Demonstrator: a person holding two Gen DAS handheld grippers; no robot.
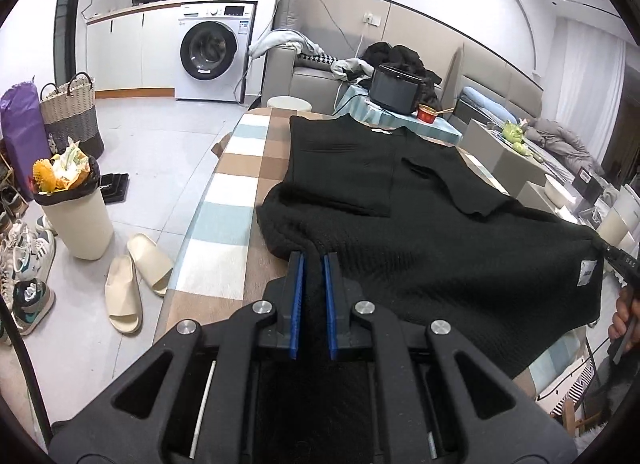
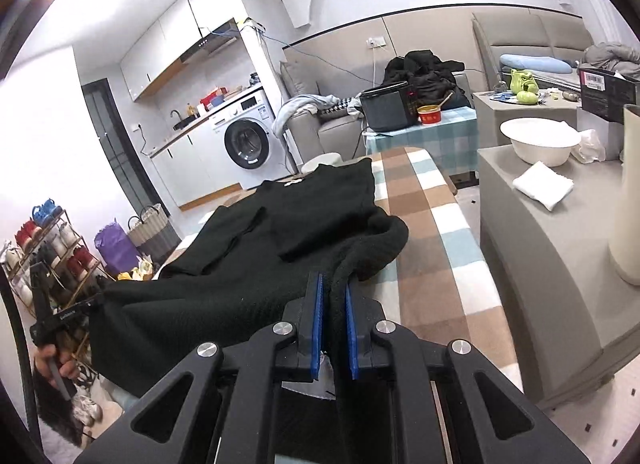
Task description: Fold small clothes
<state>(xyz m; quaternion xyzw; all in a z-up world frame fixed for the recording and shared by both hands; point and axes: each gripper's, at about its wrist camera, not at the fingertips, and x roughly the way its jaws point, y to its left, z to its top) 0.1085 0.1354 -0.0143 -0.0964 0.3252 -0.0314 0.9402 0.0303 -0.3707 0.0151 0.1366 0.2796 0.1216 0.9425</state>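
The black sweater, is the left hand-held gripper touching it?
Touching. In the left wrist view, the left hand-held gripper has its blue pads closed on the black sweater, with knit fabric pinched between them.

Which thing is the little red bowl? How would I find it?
Find the small table with the teal checked cloth beyond the far end of the checked folding table. A black box-shaped appliance sits on it, and the red bowl stands beside that. It is the only red thing there, with a stick-like utensil poking out.

Black left claw [image 1: 314, 264], blue-padded fingers [image 1: 297, 296], silver screws, right claw [image 2: 333, 292] alike
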